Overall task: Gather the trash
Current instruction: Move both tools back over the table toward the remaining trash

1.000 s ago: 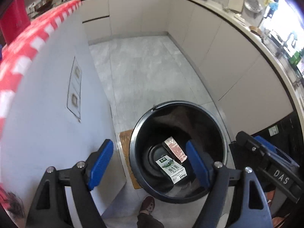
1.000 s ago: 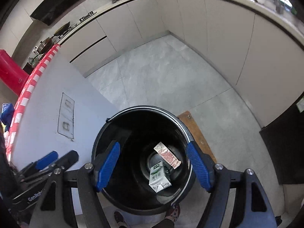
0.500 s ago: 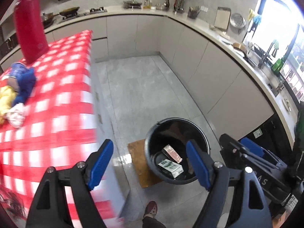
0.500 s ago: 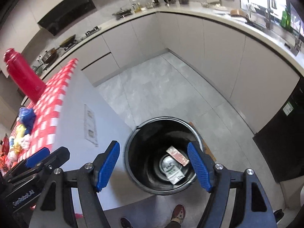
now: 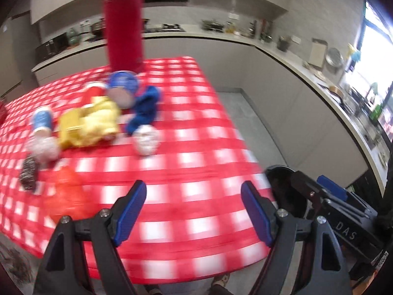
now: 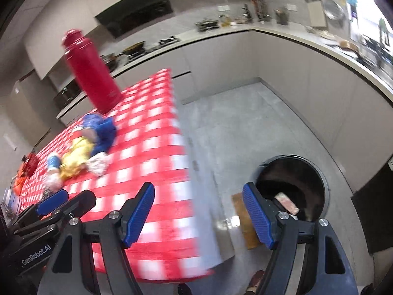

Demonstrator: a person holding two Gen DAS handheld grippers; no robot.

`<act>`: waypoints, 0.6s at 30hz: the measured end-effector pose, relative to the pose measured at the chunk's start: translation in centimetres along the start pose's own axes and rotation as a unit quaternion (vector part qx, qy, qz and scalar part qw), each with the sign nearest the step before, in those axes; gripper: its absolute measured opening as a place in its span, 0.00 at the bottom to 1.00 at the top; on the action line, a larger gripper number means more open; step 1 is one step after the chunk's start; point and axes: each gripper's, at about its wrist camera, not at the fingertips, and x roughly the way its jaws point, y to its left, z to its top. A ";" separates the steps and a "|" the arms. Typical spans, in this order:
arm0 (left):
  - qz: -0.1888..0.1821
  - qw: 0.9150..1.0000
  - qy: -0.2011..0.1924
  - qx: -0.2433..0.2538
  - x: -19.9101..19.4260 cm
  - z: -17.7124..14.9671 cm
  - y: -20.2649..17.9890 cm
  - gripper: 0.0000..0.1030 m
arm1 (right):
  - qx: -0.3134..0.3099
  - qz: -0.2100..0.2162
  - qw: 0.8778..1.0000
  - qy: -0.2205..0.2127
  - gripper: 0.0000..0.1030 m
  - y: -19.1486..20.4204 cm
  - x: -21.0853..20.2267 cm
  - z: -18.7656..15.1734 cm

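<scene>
Collection partly done. The black bin stands on the floor beside the bench and already holds at least one flattened carton (seen in the right wrist view, partly behind a fingertip).

What is left lies in a loose heap on the checked cloth, toward the far left of the bench:
- a crumpled white wad, nearest the bench's middle
- a blue crumpled piece touching the wad's far side
- a yellow wrapper, just left of the blue piece
- a small cup with a blue band, and an orange bag at the near left edge

A tall red flask stands upright behind the heap (by the look of it not trash).

The left gripper is released and empty, above the near bench edge; the heap lies ahead and to its left, well apart, the orange bag closest. The right gripper, likewise spread with nothing between its pads, straddles the bench corner, with the bin to its right.
</scene>
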 end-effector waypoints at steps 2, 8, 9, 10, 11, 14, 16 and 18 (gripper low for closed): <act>0.011 1.000 -0.005 -0.012 -0.5 -0.3 2.9 0.78 | -0.010 0.008 1.000 0.001 0.74 2.3 0.4 -0.4; 0.048 0.998 -0.016 -0.042 -1.5 -1.4 10.8 0.78 | -0.044 0.038 0.998 0.002 0.74 10.0 1.7 -1.8; 0.052 0.997 -0.017 -0.046 -1.6 -1.6 11.9 0.78 | -0.048 0.041 0.998 0.003 0.74 11.1 1.9 -2.0; 0.058 0.997 -0.018 -0.051 -1.8 -1.8 13.1 0.78 | -0.055 0.045 0.997 0.003 0.74 12.6 2.2 -2.3; 0.064 0.996 -0.020 -0.054 -1.9 -2.0 14.3 0.78 | -0.058 0.048 0.997 0.003 0.74 13.3 2.3 -2.5; 0.074 0.995 -0.023 -0.062 -2.2 -2.4 17.4 0.78 | -0.069 0.058 0.996 0.003 0.74 16.5 2.7 -3.4; 0.082 0.994 -0.025 -0.065 -2.4 -2.7 19.0 0.78 | -0.078 0.064 0.995 0.004 0.74 18.7 3.1 -4.1; 0.084 0.994 -0.024 -0.069 -2.5 -2.9 20.3 0.78 | -0.083 0.068 0.994 0.007 0.74 20.2 3.4 -4.6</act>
